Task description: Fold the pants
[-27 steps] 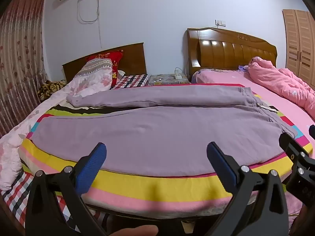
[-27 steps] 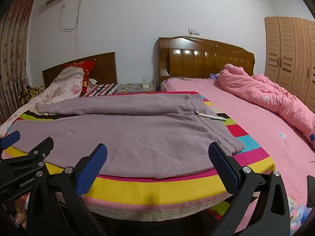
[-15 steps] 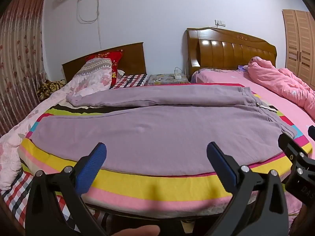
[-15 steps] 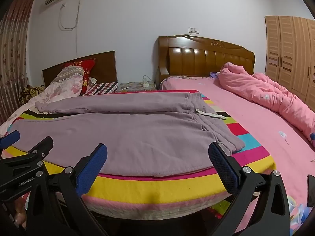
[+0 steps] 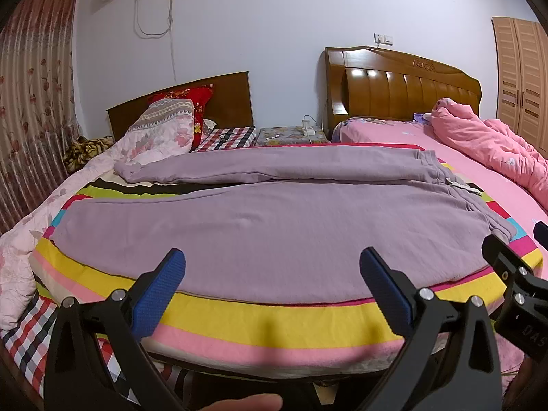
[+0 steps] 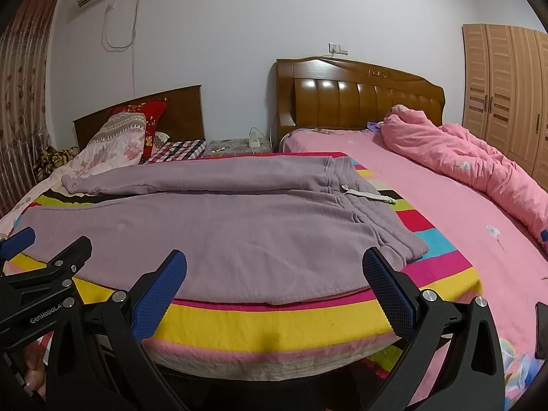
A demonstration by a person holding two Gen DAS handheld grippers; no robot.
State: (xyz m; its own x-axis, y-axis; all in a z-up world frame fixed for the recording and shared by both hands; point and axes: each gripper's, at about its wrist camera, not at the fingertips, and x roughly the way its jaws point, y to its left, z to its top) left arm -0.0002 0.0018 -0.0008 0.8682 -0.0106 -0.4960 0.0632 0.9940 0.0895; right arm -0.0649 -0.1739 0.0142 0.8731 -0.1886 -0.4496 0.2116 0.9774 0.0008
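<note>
The purple pants (image 5: 281, 226) lie spread flat on a striped blanket (image 5: 274, 318) at the near edge of the bed; their long axis runs left to right across both views, parallel to that edge; the waistband (image 6: 383, 219) points to the right, with a pale drawstring (image 6: 370, 196) trailing off it onto the stripes, and the leg ends point left toward the floral quilt (image 5: 161, 137); the two legs lie side by side, one nearer and one farther back, with a dark gap of blanket showing between them at the left. The left gripper (image 5: 272, 282) hangs just short of the near hem, its blue-padded fingers (image 5: 161, 291) spread wide and holding nothing; the right gripper (image 6: 274, 282) sits likewise at the near edge, closer to the waistband end, fingers (image 6: 390, 294) wide apart and empty; neither touches the cloth. Each gripper shows at the margin of the other's view. A pink duvet (image 6: 472, 167) is heaped on the pink sheet (image 6: 445, 233) to the right, well apart from the pants; wooden headboards (image 5: 404, 89) stand against the back wall.
</note>
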